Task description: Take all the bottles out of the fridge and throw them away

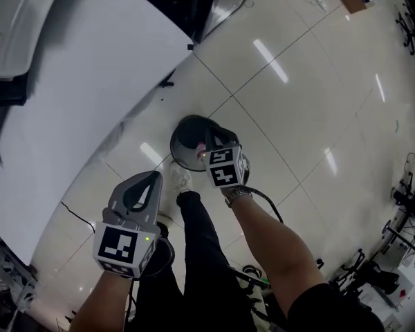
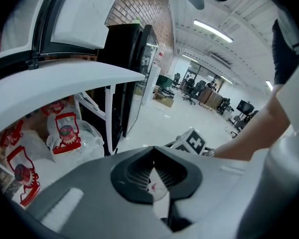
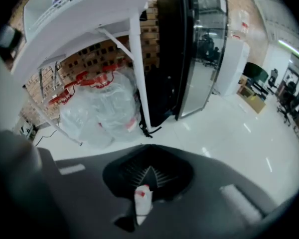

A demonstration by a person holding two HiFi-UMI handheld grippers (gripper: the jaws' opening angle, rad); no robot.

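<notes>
Jaws of right gripper [image 3: 148,169], above bin [image 1: 183,133], and left gripper [image 2: 153,151], beside bin, are clenching shut; white bottle [image 3: 142,202] is seemingly lying inside.

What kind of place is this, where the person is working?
Probably a large open-plan office or lab workspace. The left gripper view shows office chairs far back under long ceiling lights, the floor is glossy tile, and a brick wall stands behind a black glass-door fridge.
</notes>
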